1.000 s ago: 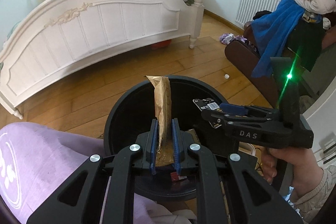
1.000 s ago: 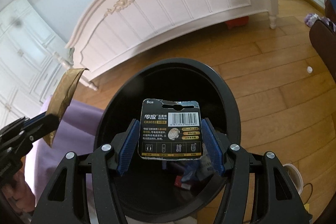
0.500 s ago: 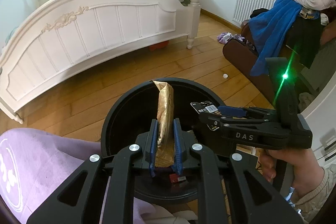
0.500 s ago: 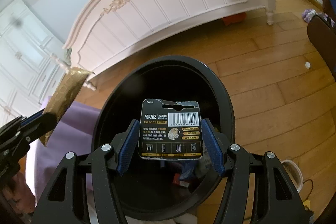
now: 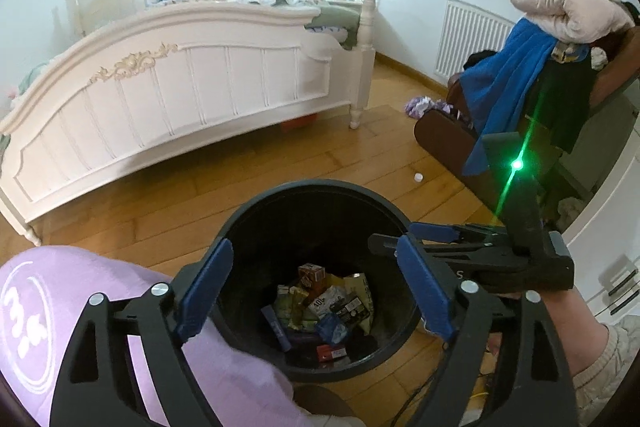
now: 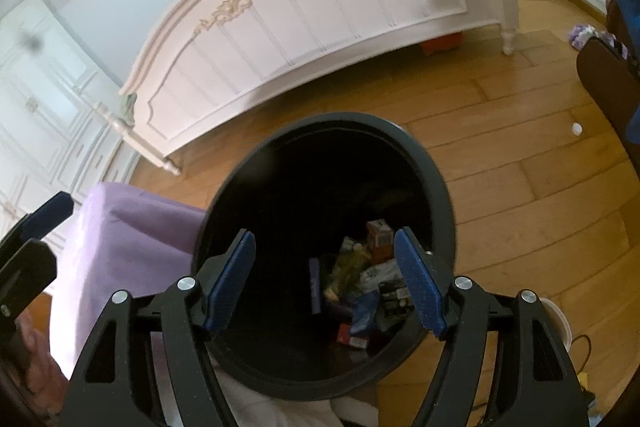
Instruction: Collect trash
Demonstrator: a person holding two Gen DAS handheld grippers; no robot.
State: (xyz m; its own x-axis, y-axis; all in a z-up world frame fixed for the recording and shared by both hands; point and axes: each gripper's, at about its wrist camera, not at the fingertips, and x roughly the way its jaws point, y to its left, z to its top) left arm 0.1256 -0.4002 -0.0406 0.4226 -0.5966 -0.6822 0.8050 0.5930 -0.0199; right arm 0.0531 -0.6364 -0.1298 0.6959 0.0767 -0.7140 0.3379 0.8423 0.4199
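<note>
Bedroom, wood floor. Your left gripper [image 5: 316, 291] and right gripper [image 6: 326, 279] have just spread, empty, over round black plastic bin [image 5: 256, 211]; wrappers [image 5: 328, 303] lie inside. Lift straight clear of the rim.

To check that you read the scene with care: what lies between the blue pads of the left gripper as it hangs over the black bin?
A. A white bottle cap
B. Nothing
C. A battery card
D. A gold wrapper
B: the left gripper stands wide open with only the black bin and the trash at its bottom seen through the gap; its jaws have just been opening.
</note>
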